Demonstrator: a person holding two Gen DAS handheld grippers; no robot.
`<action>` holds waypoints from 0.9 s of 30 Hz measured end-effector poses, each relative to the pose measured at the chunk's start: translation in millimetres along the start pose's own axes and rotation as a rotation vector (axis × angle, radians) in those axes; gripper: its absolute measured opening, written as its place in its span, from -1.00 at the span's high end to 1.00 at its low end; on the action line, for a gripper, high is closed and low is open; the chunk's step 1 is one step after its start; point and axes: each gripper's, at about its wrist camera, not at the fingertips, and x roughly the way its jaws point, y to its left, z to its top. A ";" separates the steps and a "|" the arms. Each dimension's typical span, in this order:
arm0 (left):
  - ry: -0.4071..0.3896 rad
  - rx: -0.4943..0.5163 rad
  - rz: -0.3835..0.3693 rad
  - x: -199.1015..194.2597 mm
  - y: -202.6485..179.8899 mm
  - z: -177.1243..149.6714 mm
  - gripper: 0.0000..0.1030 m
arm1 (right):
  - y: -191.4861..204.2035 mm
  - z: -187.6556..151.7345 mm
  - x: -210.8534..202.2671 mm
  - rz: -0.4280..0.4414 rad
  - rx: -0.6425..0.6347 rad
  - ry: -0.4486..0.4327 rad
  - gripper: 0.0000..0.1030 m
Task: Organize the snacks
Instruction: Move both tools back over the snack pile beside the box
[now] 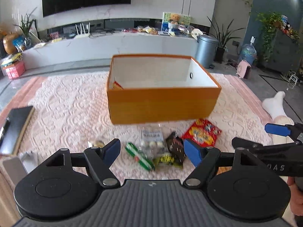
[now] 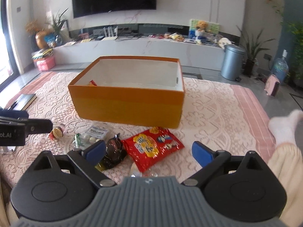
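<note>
The step in hand seems to be the picking of the next snack for the orange box (image 1: 162, 104), which stands open on the pink lace cloth (image 1: 66, 102). One red packet (image 1: 117, 85) lies already inside, at the left wall. The other snacks lie in a small heap just in front of the box.

The right tool (image 2: 149, 151) is wide, with nothing between its blue pads, and it hangs over the red bag (image 2: 152, 147). The left tool (image 1: 152, 149) is also wide and empty, above the green stick packet (image 1: 139, 158), the clear bag of white balls (image 1: 152, 141) and the dark wrapper (image 1: 175, 147).

I judge that the next move calls for lowering one tool over a single packet and closing on its edge or its middle.

The box is stiff card, white inside, with straight walls. The packets are thin and glossy film, flat and soft, so they may slip or crumple. The cloth has a raised pattern and may catch a pad.
</note>
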 end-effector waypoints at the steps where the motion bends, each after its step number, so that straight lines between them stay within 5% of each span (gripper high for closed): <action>1: 0.012 -0.003 -0.009 1.5 1.8 -5.3 -0.73 | -0.6 -6.7 -1.8 -0.014 0.010 -0.010 -0.84; 6: 0.066 -0.041 -0.051 12.4 11.0 -23.5 -0.73 | -5.0 -31.4 4.9 -0.082 0.038 -0.002 -0.84; 16: 0.099 -0.095 -0.052 32.3 33.7 -38.3 -0.73 | -5.7 -61.2 35.7 -0.059 0.076 0.049 -0.84; 27: 0.103 -0.144 -0.022 61.5 51.3 -52.0 -0.73 | 15.1 -78.8 56.7 -0.032 -0.035 0.036 -0.84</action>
